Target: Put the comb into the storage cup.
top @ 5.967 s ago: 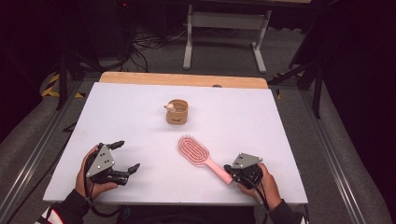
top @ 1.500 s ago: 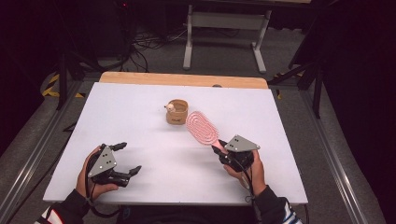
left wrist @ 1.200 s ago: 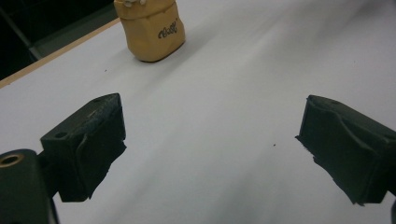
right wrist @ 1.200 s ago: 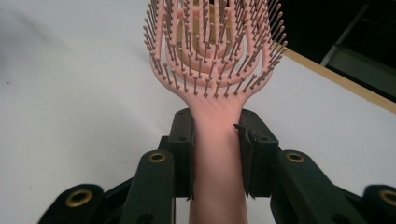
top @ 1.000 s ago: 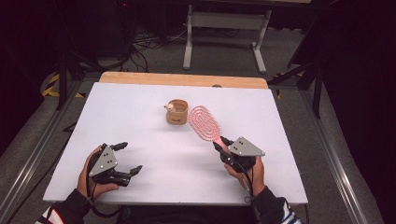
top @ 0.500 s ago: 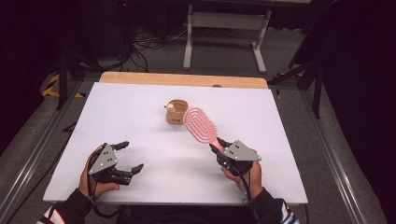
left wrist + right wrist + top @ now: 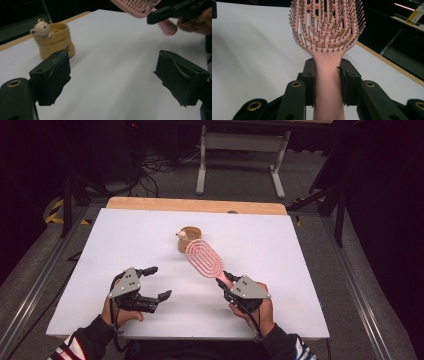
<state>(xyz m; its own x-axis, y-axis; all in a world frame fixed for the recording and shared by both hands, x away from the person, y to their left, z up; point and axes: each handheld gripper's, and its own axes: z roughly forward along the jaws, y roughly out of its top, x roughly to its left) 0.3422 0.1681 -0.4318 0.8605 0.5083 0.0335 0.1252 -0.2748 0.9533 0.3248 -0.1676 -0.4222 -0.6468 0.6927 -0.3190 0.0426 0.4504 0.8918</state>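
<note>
Fingers point(image 7: 310, 82) of right gripper point(image 7: 327, 82) pinch pink hairbrush point(image 7: 327, 37) handle; left gripper point(image 7: 112, 80) spread (empty); bear figurine point(image 7: 41, 26) in tan cup point(image 7: 56, 40).

The left gripper point(image 7: 154, 282) sits low over the near left part of the table, held in the person's left hand point(image 7: 120, 307). Its two black jaws stand wide apart with nothing between them. They point toward the middle of the table.

The right gripper point(image 7: 225, 281) is at the near right, held in the person's right hand point(image 7: 252, 312). Its jaws are closed tight on the handle of a pink hairbrush point(image 7: 327, 37), one jaw on each side. The jaws point up the table and a little to the left. The brush looks lifted off the table, but that is hard to tell for sure. Both striped sleeves point(image 7: 80, 347) come in from the bottom edge.
</note>
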